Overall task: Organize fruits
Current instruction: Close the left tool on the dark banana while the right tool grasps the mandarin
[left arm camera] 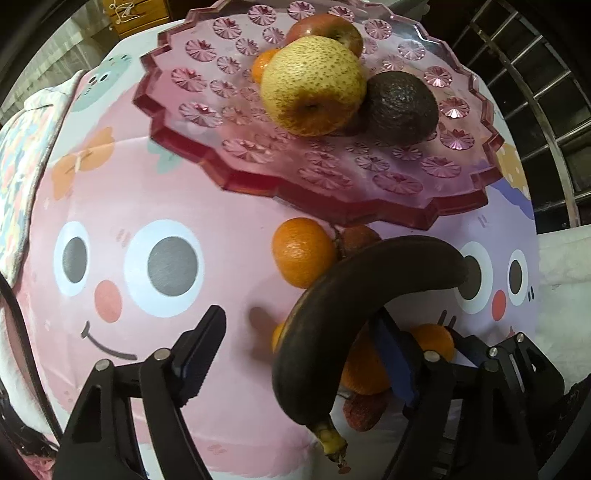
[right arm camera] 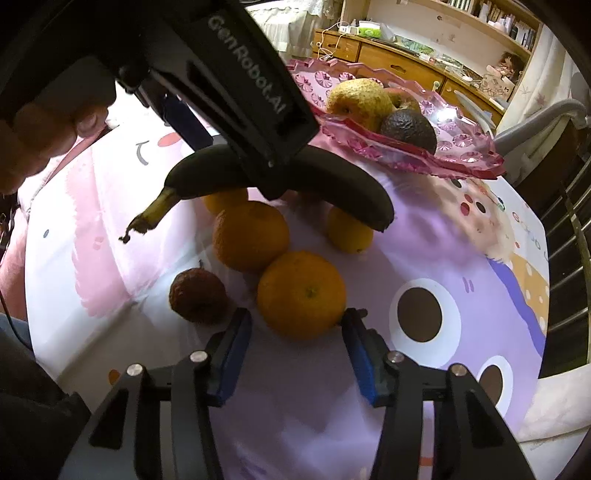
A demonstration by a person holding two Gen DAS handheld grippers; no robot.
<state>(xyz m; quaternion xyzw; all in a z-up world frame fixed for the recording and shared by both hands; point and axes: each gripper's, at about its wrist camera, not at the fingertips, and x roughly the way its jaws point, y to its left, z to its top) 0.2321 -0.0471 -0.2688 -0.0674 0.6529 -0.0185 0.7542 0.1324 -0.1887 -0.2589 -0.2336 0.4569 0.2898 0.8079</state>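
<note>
**Fruit sorting partly done: tray part-filled, loose fruit still on the cloth**

A cluttered room is seen behind the scene, with wooden drawers and shelves at the back and metal rails to one side. The desk is covered by a pink and lilac cartoon cloth (left arm camera: 155,206), on which a scalloped pink tray (left arm camera: 207,122) is raised.

On the tray, a speckled yellow pear (left arm camera: 314,85), a red apple (left arm camera: 328,29), a dark avocado (left arm camera: 402,107) and a small orange fruit tucked behind the pear are already gathered, so part of the work is judged done. Left on the cloth are several oranges, among them the nearest orange (right arm camera: 301,293), another just behind it (right arm camera: 251,240) and a smaller yellowish one (right arm camera: 349,230), plus a wrinkled reddish-brown fruit (right arm camera: 197,295).

A blackened, over-ripe banana (left arm camera: 332,314) with a dried stem is seen at the left hand-held gripper (left arm camera: 299,350); in the right wrist view it is crossed by that gripper's body. One finger lies against it while the other stands well clear, so whether it is actually clamped cannot be told. Whether it is lifted off the fruit below cannot be told either.

The right hand-held gripper (right arm camera: 297,354) is held with its blue pads standing apart on either side of the nearest orange, not yet pressed against it. This orange looks firm, round and bright, with a dimpled skin.
</note>
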